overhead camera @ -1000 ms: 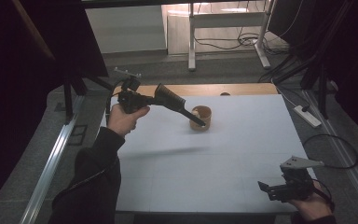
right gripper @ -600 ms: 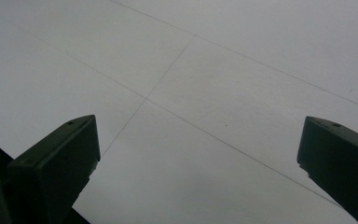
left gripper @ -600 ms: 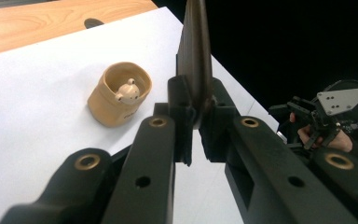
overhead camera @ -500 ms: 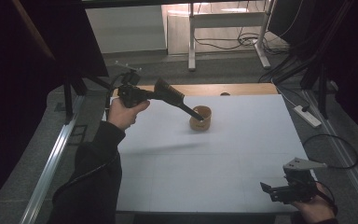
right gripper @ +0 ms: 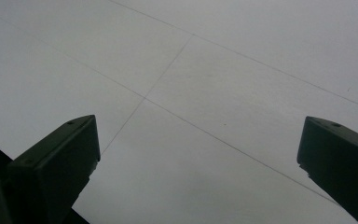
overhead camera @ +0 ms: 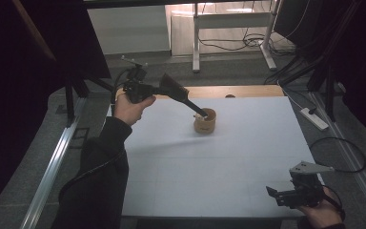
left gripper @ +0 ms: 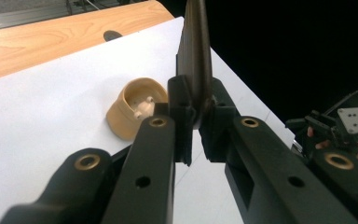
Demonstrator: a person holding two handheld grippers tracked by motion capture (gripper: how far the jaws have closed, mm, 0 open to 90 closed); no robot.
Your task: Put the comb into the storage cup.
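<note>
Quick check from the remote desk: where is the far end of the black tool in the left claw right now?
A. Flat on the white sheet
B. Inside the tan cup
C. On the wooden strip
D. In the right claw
B: in the high view the black tool held by the left claw slants down with its tip inside the tan cup.

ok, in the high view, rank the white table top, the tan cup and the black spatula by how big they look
1. White table top, by far the largest.
2. Black spatula, held by the left gripper, longer than the cup is wide.
3. Tan cup, smallest.
</note>
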